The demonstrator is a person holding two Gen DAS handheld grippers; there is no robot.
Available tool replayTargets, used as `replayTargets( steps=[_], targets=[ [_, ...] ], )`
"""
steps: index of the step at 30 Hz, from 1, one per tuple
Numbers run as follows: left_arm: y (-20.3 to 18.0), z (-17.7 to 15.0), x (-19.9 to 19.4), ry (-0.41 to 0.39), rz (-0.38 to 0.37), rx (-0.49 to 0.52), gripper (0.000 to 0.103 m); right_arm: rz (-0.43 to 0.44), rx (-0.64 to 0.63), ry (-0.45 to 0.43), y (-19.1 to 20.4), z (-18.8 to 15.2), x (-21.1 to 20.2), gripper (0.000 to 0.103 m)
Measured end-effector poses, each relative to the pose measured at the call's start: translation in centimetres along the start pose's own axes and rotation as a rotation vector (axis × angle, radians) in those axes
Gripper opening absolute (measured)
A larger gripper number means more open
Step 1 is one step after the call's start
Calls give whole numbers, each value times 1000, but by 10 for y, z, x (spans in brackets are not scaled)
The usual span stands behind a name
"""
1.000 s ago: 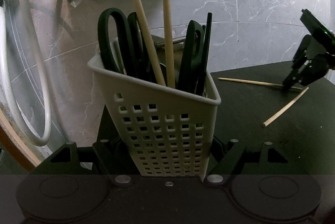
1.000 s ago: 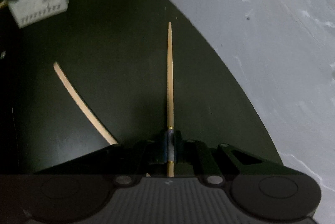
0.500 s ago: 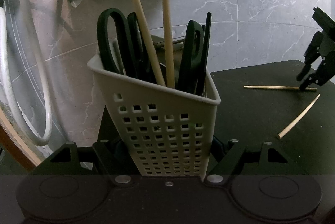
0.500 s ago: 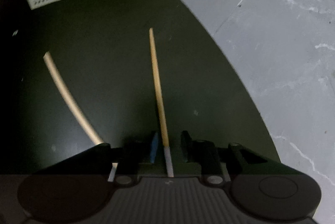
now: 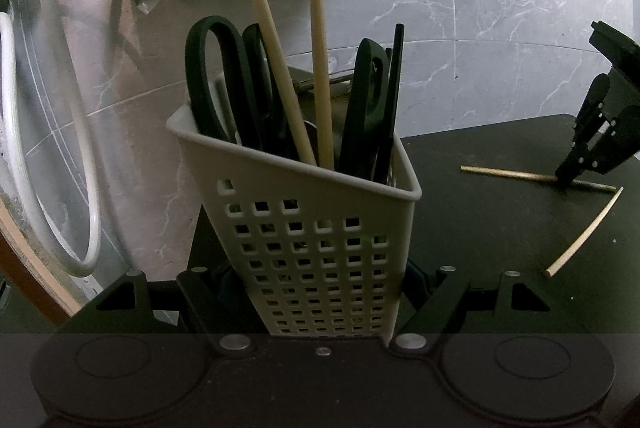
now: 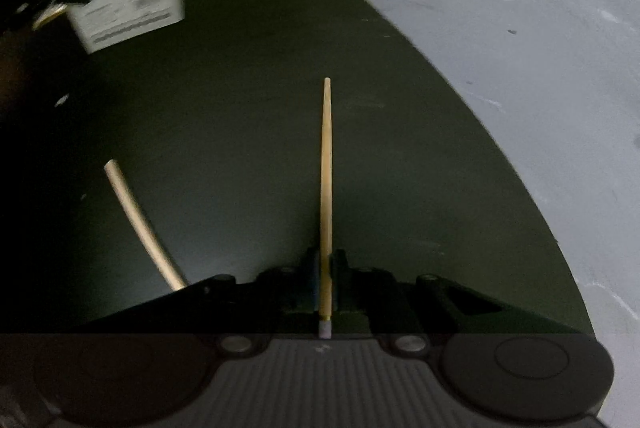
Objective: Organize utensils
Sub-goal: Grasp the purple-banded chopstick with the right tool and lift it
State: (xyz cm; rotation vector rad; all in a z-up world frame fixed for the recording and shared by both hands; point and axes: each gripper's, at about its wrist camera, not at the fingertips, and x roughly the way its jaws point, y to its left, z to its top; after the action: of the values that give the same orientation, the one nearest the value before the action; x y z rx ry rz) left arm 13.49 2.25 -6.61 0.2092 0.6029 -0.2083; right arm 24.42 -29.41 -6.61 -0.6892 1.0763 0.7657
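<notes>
Left gripper clamped on perforated white utensil caddy at frame centre, holding two chopsticks and black scissors, right gripper closed on third chopstick, fourth chopstick on black table, lower left.

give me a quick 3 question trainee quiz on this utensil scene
1. True or false: the left claw grips the white perforated holder.
2. How many pale chopsticks stand in the holder? A) none B) two C) five
3. Fill in: the right claw is closed on a ____ lying on the dark table.

Key:
1. True.
2. B; black scissors stand beside them.
3. Chopstick; a second loose chopstick lies to its left in the right wrist view.
</notes>
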Motion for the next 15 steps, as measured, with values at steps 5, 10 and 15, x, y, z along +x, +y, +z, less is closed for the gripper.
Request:
replayTargets(
  steps=[5,10,15],
  targets=[
    [0,0,0,-1,0,0,79,29,-146,40,22,-8,-11,7],
    [0,0,0,0,0,0,79,73,-53,65,16,-10,-17,33],
    [0,0,0,0,0,0,79,183,168,12,-7,-15,-22,66]
  ],
)
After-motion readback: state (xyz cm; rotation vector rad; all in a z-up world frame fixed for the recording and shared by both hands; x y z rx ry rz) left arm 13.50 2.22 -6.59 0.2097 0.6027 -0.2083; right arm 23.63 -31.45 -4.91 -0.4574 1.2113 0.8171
